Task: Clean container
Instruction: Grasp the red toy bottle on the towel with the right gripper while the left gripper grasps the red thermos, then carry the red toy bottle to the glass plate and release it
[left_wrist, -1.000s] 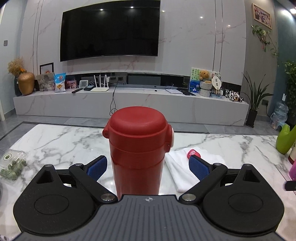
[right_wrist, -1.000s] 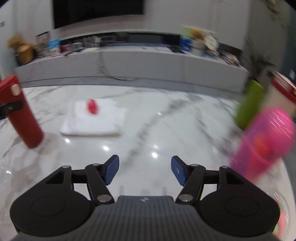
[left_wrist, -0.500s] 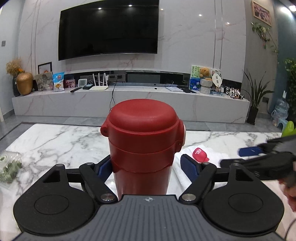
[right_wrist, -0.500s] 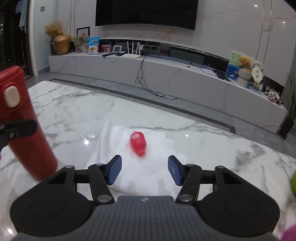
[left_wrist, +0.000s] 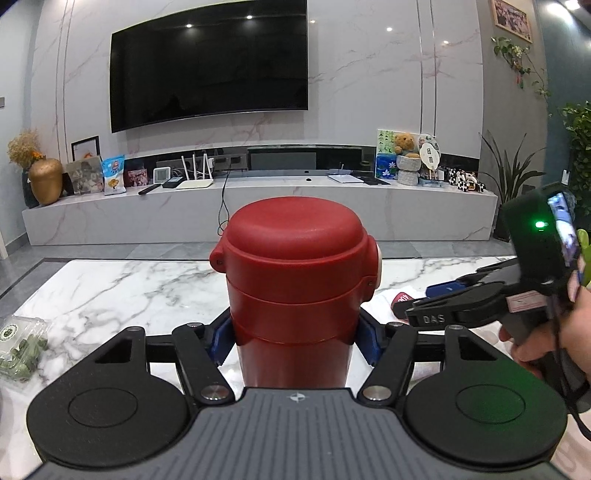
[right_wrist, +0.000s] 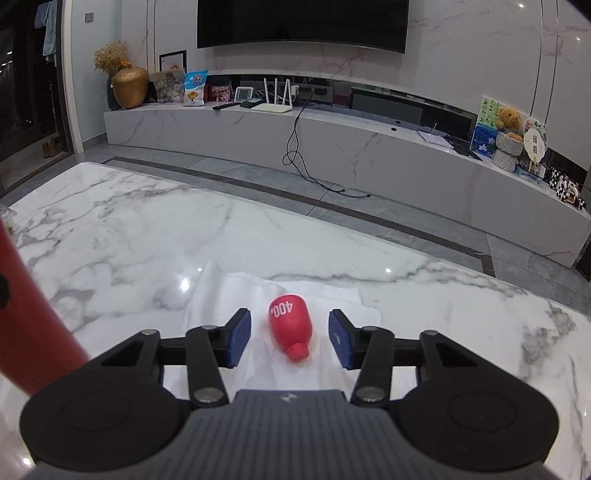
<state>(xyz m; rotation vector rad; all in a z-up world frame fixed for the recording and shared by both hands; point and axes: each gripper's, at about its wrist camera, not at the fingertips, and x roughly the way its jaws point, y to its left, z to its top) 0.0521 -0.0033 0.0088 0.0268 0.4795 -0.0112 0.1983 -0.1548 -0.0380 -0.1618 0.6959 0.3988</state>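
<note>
Left wrist view, nearest first: the left gripper (left_wrist: 295, 341) has its blue pads (left_wrist: 218, 341) pressed against both sides of a red flask (left_wrist: 295, 288), gripping it just below the lid. The flask stands upright on the marble table (left_wrist: 122, 288); its hinged lid is shut, so what is inside cannot be seen. It is smooth, round and matte, with a pale button on its right side. At the left edge lies a clear plastic box (left_wrist: 20, 347) holding something green. To the right, a hand (left_wrist: 554, 332) holds the right gripper (left_wrist: 424, 299), seen side-on above a white cloth (left_wrist: 388, 301).

Right wrist view shows what the flask hides: the right gripper (right_wrist: 290, 338) is open wide, its pads on either side of a small red bottle-shaped tag (right_wrist: 291, 325) marked "400", not touching it. The tag lies on the soft folded cloth (right_wrist: 236, 291). Only a red sliver of the flask (right_wrist: 26, 332) shows at left. Beyond the glossy table runs a long stone shelf (right_wrist: 369, 155) below a dark television (right_wrist: 303, 22)
</note>
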